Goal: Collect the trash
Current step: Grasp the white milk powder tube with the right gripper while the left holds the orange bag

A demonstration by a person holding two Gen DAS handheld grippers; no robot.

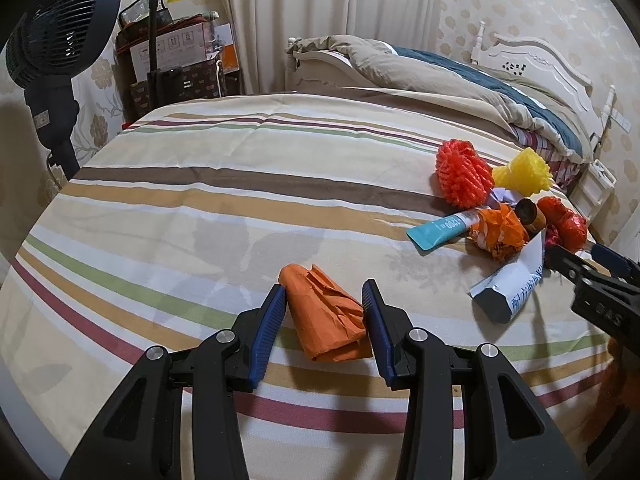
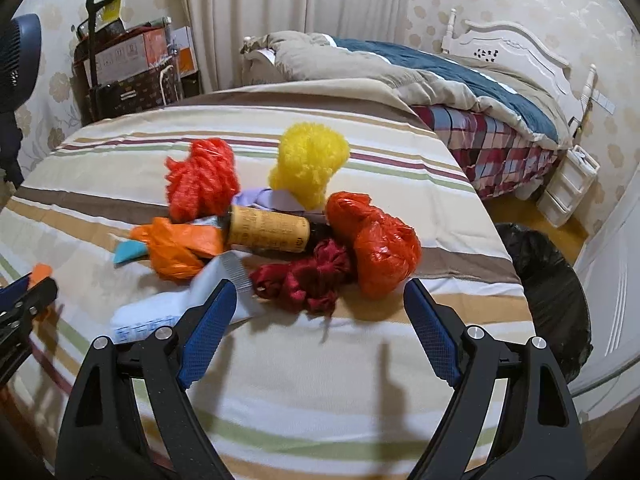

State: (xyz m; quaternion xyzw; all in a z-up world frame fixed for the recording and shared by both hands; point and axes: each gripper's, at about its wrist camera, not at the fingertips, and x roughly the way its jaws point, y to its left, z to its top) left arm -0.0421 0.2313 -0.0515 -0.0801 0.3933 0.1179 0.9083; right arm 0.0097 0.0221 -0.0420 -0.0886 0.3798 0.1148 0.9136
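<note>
My left gripper (image 1: 325, 285) is shut on a crumpled orange paper (image 1: 324, 320), whose sides touch both blue pads just above the striped bedsheet (image 1: 200, 208). A pile of trash lies to its right: a red net (image 2: 200, 180), a yellow net (image 2: 308, 160), a red plastic bag (image 2: 376, 240), a dark red wad (image 2: 312, 276), a tan tube (image 2: 268, 228), an orange bag (image 2: 176, 248), a teal tube (image 1: 436, 232) and a white packet (image 1: 508, 284). My right gripper (image 2: 320, 282) stands open just short of the dark red wad, with nothing between its fingers.
A bin lined with a black bag (image 2: 548, 288) stands off the bed's right edge. A second bed with a quilt (image 2: 400, 68) lies behind. A dark fan (image 1: 52, 40) and stacked boxes (image 1: 176, 56) stand at the far left by the curtain.
</note>
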